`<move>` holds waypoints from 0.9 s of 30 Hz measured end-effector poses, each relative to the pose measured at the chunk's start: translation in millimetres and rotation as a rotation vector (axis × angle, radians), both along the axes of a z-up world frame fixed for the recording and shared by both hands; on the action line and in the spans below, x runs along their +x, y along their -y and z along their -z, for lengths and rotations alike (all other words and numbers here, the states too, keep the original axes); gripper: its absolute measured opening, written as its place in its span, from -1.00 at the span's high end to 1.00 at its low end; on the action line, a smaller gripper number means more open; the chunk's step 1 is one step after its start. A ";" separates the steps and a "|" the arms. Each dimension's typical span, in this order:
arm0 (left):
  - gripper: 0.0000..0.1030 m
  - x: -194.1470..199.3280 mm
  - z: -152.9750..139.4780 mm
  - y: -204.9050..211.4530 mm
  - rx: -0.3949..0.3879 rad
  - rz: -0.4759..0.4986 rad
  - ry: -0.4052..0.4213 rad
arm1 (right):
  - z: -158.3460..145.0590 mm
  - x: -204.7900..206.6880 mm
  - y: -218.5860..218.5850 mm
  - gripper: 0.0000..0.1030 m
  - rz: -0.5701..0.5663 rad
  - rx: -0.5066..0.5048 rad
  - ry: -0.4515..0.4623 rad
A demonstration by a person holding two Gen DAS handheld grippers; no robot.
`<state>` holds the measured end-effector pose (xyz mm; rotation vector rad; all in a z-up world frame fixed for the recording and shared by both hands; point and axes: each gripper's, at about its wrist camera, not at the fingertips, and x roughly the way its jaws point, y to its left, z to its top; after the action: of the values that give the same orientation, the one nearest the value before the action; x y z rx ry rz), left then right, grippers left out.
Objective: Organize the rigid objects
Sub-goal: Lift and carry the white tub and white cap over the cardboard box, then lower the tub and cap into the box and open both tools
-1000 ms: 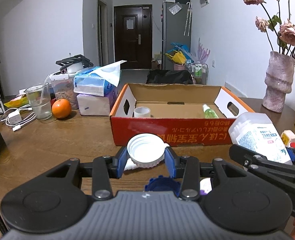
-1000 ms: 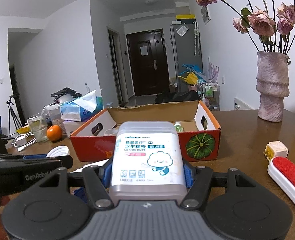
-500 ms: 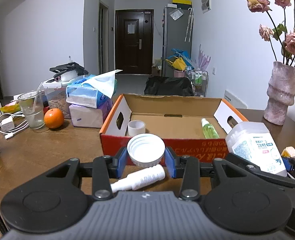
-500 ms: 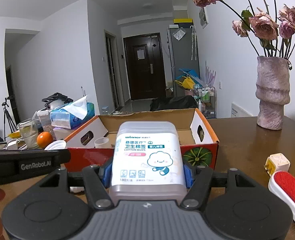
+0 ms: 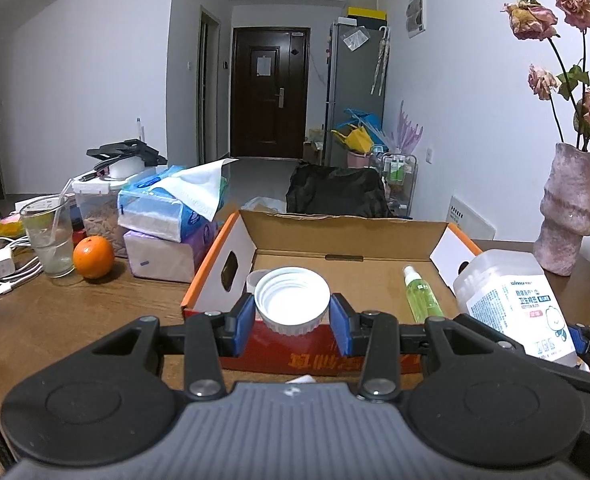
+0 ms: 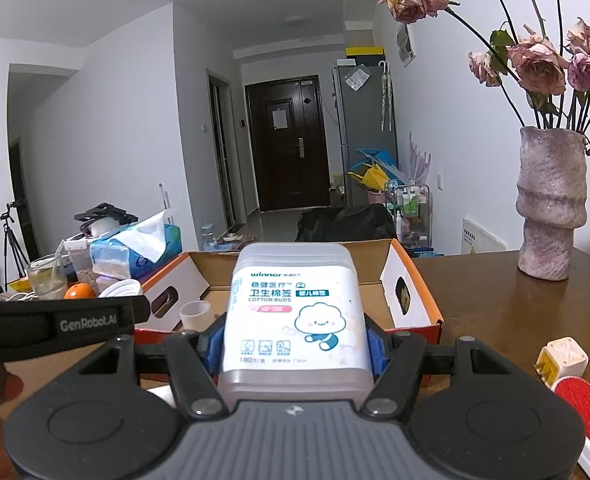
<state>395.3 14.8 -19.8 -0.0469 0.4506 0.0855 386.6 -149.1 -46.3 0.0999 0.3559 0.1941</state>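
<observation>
My left gripper [image 5: 292, 317] is shut on a white ribbed screw lid [image 5: 292, 300], held above the near wall of the open red cardboard box [image 5: 335, 354]. My right gripper [image 6: 295, 342] is shut on a clear cotton bud box [image 6: 295, 308] with a cloud cartoon label, also at the box's near wall; the same cotton bud box [image 5: 511, 300] shows at the right in the left wrist view. Inside the cardboard box lie a green spray bottle [image 5: 419, 294] and a small white cup [image 6: 195, 314].
Left of the box are stacked tissue packs [image 5: 167, 232], an orange [image 5: 93, 257], a glass with a straw [image 5: 49, 242] and charger cables [image 5: 7, 266]. A pink vase of dried roses [image 6: 551, 204] stands at the right. A small white plug cube [image 6: 562, 360] and a red lint brush [image 6: 589, 412] lie near right.
Both grippers have moved forward toward the cardboard box with their objects held. The white tube and blue cap seen on the table below the left gripper have dropped out of view.
</observation>
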 end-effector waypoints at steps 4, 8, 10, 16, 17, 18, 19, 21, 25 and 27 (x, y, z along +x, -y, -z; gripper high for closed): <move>0.19 9.7 -0.1 0.1 -0.002 0.000 0.001 | -0.6 10.7 0.5 -0.24 0.005 -0.005 -0.012; 0.19 18.7 -0.4 -0.1 0.000 -0.002 0.007 | -2.3 21.0 1.1 -0.24 0.011 -0.014 -0.025; 0.19 23.1 0.1 -0.2 0.004 -0.003 0.008 | -3.4 26.8 0.8 -0.23 0.014 -0.020 -0.033; 0.19 34.2 2.6 -0.9 0.024 -0.008 0.017 | -8.2 44.7 1.9 -0.24 0.028 -0.025 -0.055; 0.19 35.8 2.8 -0.6 0.029 -0.009 0.018 | -9.1 47.5 3.0 -0.24 0.032 -0.025 -0.056; 0.19 38.5 3.2 -0.4 0.033 -0.010 0.019 | -9.9 50.1 3.5 -0.24 0.036 -0.027 -0.058; 0.19 40.5 3.5 -0.6 0.034 -0.011 0.020 | -10.7 53.0 4.0 -0.24 0.040 -0.029 -0.059; 0.19 44.9 4.0 -0.8 0.037 -0.011 0.020 | -11.4 58.8 4.2 -0.24 0.046 -0.033 -0.064; 0.19 52.7 5.8 -0.7 0.047 -0.012 0.024 | -12.2 68.9 3.2 -0.24 0.050 -0.043 -0.075; 0.19 56.6 6.6 -0.4 0.053 -0.013 0.025 | -12.3 73.0 1.7 -0.24 0.054 -0.051 -0.079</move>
<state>452.0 15.3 -26.3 0.0009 0.4230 0.1090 459.6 -150.8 -34.0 0.0671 0.4364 0.1283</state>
